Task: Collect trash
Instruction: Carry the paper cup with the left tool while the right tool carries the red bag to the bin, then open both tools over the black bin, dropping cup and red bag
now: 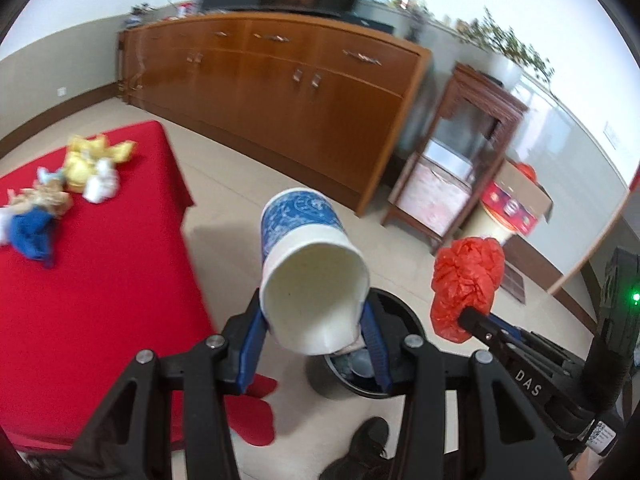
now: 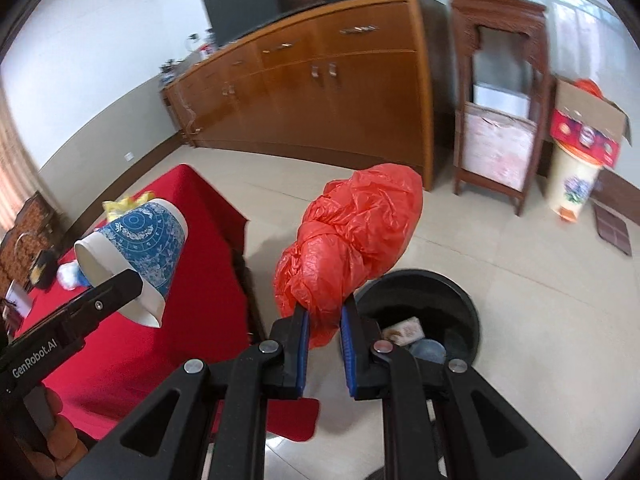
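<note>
Cup (image 1: 310, 268) mouth toward camera, base away

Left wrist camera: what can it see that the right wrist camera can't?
Only the left wrist view shows a dark shoe on the floor and the blue cloth on the red table. Only the right wrist view shows a food wrapper inside the black bin. Both show the left gripper holding the blue paper cup, the right gripper pinching the red plastic bag, and the wooden cabinet.
</note>
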Motion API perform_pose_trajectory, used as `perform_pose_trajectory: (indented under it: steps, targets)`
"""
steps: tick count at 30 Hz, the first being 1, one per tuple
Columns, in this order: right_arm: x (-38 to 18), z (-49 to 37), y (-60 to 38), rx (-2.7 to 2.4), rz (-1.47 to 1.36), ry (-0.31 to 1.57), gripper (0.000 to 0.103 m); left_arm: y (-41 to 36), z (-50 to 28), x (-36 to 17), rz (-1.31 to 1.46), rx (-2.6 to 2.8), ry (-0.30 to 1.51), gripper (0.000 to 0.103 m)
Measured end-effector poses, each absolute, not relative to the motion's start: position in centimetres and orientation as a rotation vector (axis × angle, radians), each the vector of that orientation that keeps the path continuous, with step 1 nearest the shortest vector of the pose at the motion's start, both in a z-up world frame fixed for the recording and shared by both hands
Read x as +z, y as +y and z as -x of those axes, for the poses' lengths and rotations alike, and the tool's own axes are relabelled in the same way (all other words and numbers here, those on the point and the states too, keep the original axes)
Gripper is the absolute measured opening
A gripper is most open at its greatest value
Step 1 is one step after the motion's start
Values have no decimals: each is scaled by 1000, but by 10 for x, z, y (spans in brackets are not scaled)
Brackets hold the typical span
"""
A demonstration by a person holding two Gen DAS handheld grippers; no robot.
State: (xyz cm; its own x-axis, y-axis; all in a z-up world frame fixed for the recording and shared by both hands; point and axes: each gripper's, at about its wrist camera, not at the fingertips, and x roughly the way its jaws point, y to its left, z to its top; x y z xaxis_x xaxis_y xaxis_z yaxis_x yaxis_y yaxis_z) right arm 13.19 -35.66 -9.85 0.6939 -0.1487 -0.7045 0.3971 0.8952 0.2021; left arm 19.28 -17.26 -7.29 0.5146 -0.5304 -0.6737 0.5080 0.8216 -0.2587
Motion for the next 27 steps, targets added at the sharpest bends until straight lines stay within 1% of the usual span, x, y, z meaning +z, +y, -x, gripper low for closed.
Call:
perform_pose_trajectory:
  steps: [6,12,23,24,25,26,27]
  targets:
    - [-126,-112,-407,-382,-399,804,16,-220,-189,-95,-20,-686,885,47]
    - [-168,-110,-445,-409,-454,900,16,-264,-194,-129,-75,-723,964,47]
    - [-252,-155,-491,-398,-532,1108,16,-316,-214,-194,-100,-753,1126,48]
    - [-257,-159,-493,-397,-530,1125,16,-319,-215,-197,-102,-755,1135,49]
    - [-264,-163,-497,-392,-533,1148,16,-323,-217,-202,-110,-755,1147,52]
    - [-269,-166,-501,-391,-536,1164,17,-328,-218,-207,-117,-760,1160,61]
    - [-274,-169,-505,-401,-537,1183,26,-330,-220,-210,-122,-759,1175,65]
